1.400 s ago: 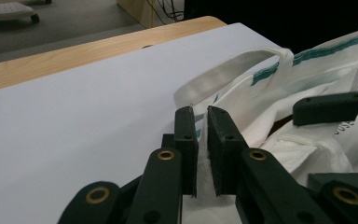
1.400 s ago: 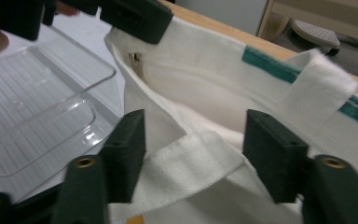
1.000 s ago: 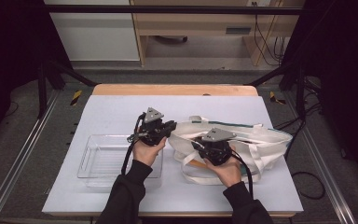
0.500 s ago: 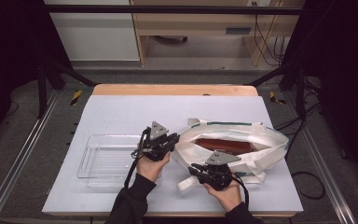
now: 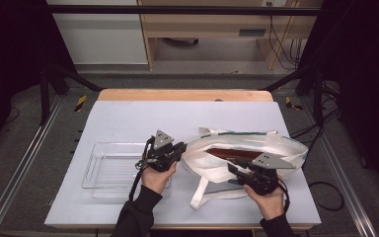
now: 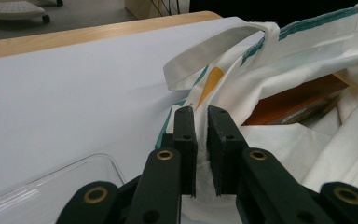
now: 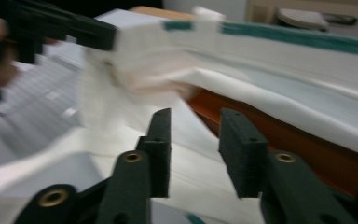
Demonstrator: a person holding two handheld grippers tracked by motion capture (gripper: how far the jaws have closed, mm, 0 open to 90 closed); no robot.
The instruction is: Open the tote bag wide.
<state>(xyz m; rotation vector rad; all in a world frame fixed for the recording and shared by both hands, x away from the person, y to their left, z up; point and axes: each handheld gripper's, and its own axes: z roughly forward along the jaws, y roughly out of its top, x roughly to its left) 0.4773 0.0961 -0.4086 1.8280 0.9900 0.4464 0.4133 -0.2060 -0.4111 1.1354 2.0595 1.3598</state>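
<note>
Left gripper is clamped on the bag: its jaws pinch a fold of white cloth at the bag's left rim, fabric squeezed tight between the pads in the left gripper view. Beyond those jaws a strap loops up, and to their right an orange box sits inside the open mouth. Behind them, at the lower left, is the corner of a clear tray.

Right gripper has just been opening; its jaws stand apart with nothing pressed between them, white cloth lying just under and ahead of the tips. The box's orange edge runs ahead and to the right of these jaws, under the teal-trimmed rim. Bag lies on the bench, tray beside it.
</note>
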